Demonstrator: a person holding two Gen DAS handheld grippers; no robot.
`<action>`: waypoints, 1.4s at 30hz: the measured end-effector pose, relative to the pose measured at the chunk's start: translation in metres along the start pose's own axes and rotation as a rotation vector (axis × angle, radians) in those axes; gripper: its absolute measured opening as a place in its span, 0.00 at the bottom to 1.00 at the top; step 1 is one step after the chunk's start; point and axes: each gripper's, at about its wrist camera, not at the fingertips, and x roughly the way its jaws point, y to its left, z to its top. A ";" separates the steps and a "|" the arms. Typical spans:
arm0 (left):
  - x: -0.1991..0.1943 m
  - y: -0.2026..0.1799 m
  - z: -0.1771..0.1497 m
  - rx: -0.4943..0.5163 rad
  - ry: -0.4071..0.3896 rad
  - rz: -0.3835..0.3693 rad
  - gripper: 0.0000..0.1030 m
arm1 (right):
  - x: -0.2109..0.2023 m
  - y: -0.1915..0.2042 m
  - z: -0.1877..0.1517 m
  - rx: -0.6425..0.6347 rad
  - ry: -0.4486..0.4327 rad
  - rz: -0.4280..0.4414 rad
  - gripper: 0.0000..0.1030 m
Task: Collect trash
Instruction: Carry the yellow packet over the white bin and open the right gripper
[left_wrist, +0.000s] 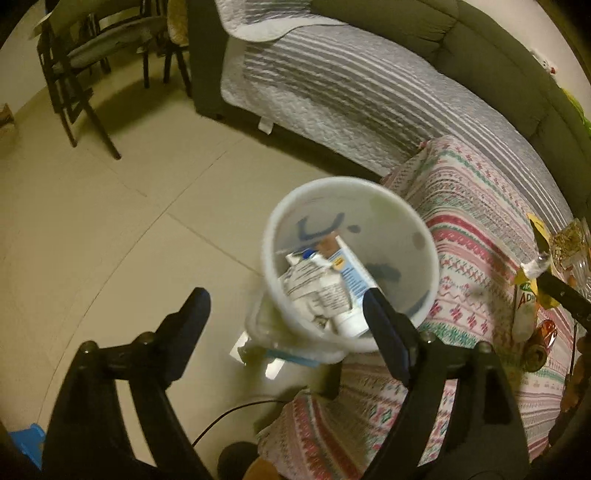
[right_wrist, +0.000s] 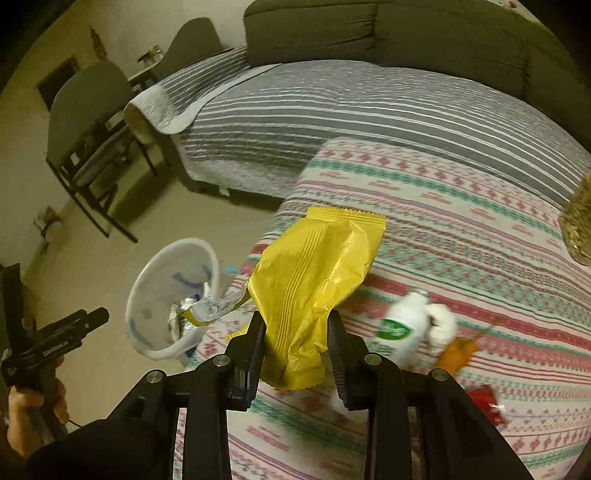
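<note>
Trash bin sits below my left gripper, spread empty over it; my right gripper pinches the yellow wrapper, bound there.

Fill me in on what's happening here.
A person is clearing trash off a patterned cloth with two handheld grippers. The right gripper is shut on a yellow wrapper. The left gripper is open and empty over a white bin that already holds crumpled paper and packaging. A white bottle lies on the cloth.
</note>
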 end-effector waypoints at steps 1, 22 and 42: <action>0.000 0.002 -0.001 0.000 0.005 0.003 0.82 | 0.002 0.005 0.000 -0.005 0.003 0.006 0.32; -0.016 0.055 -0.027 0.005 0.029 0.054 0.86 | 0.065 0.110 -0.001 -0.107 0.064 0.090 0.33; -0.022 0.049 -0.029 0.024 0.012 0.044 0.86 | 0.047 0.098 0.008 -0.030 -0.009 0.109 0.72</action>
